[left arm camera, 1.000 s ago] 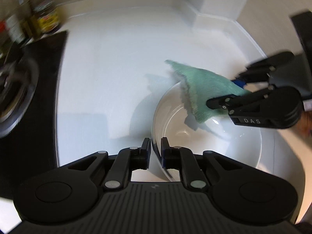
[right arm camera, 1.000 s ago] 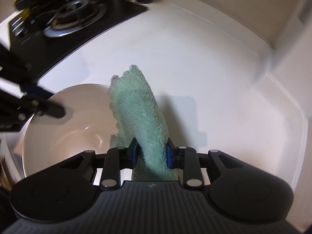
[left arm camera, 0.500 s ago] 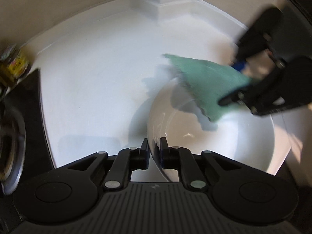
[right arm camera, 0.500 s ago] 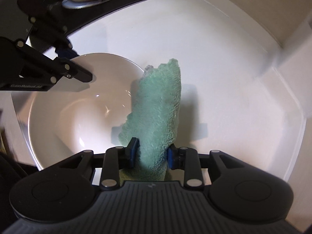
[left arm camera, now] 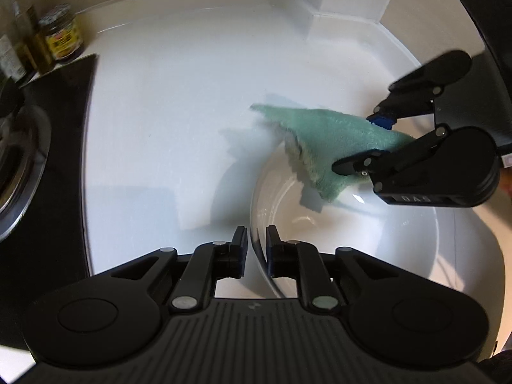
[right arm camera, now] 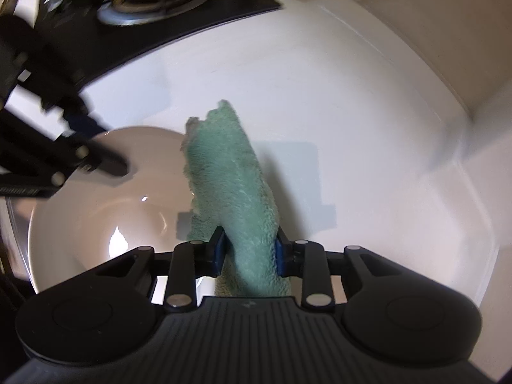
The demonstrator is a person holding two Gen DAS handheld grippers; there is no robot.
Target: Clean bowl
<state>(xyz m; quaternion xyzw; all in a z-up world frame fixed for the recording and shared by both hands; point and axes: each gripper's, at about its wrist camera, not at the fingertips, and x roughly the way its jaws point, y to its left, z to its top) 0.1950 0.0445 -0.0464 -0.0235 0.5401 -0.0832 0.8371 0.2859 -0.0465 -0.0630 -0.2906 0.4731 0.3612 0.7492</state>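
On the white worktop [left arm camera: 166,102], near its front edge, sits the shallow white ceramic bowl [left arm camera: 352,230]; its right side is cut off behind the right hand-held gripper [left arm camera: 374,140] in the left wrist view, and its near rim runs under the left hand-held gripper [left arm camera: 256,251].

Left hand-held gripper: bowl rim stands between the two blue-padded fingers. Jaws opening at this moment; a sliver of gap shows on the outer side of the rim, and whether the pads press the rim cannot be told. In the right wrist view [right arm camera: 92,147] this gripper is motion-blurred, fingertips over the bowl's far-left rim.

Right hand-held gripper [right arm camera: 248,249]: clamped on the shaggy mint-green microfibre cloth [right arm camera: 230,185], jaws easing slightly inward. Cloth fills the space between the pads, and the tail behind the jaws is hidden by the gripper body. Free end hangs forward over the bowl's right rim and out above the worktop, and whether it touches the bowl's inner wall is unclear. Seen from the left wrist [left arm camera: 323,137], its ragged edge is blurred.

Black stove hob [right arm camera: 150,3] with a metal burner ring lies beyond the bowl, blurred and partly out of frame. Yellow-labelled glass jar [left arm camera: 62,36] and darker bottles beside it stand at the hob's back corner; labels unreadable. Beige wall [right arm camera: 432,25] behind.
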